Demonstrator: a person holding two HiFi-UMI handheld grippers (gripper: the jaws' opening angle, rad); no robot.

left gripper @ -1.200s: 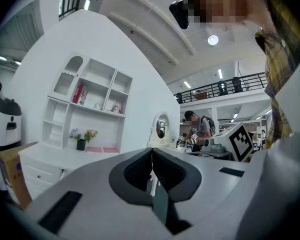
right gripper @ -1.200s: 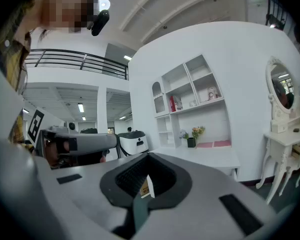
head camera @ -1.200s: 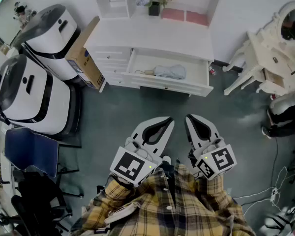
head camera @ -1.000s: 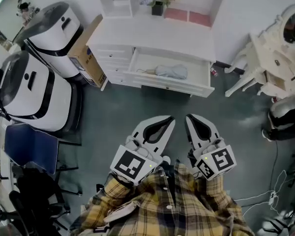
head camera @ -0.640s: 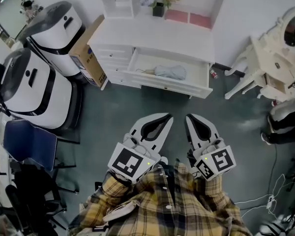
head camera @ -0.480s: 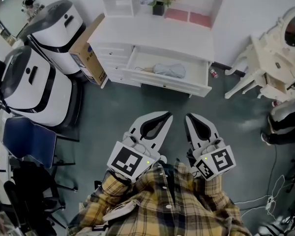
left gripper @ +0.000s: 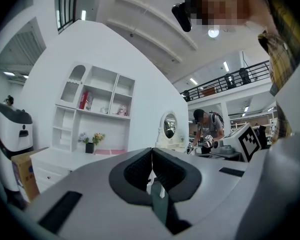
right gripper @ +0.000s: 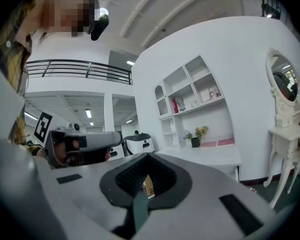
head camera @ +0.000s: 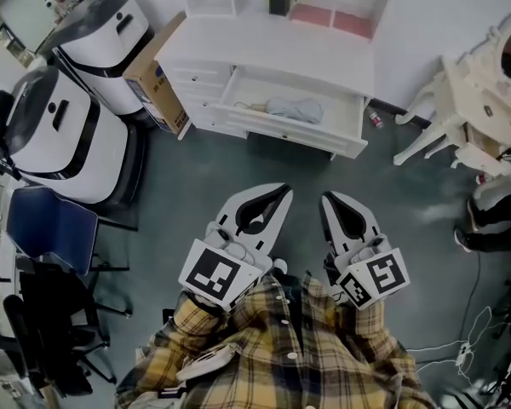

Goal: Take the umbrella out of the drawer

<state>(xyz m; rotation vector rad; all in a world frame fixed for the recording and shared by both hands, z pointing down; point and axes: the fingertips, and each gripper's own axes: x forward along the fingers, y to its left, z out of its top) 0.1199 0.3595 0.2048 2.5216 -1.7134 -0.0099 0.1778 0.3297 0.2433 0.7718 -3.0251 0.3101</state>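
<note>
A folded grey umbrella [head camera: 295, 109] lies in the open drawer [head camera: 283, 138] of a white desk [head camera: 264, 51] at the top of the head view. Both grippers hover over the grey floor well short of the desk, side by side in front of the person's plaid shirt. The left gripper [head camera: 286, 189] is shut, with its tips meeting and nothing between them [left gripper: 151, 149]. The right gripper [head camera: 324, 198] is shut and empty too [right gripper: 149, 155]. Neither gripper view shows the umbrella; each looks level toward the desk and the shelf above it.
Two big white-and-black machines [head camera: 64, 135] and a cardboard box [head camera: 153, 92] stand left of the desk. A blue chair [head camera: 49, 235] is at the near left. A white dressing table with a mirror [head camera: 481, 92] and floor cables [head camera: 468, 343] are at the right.
The desk and its drawer have slid a little toward the top of the head view. Both grippers have stayed shut and side by side, edging slightly forward.
</note>
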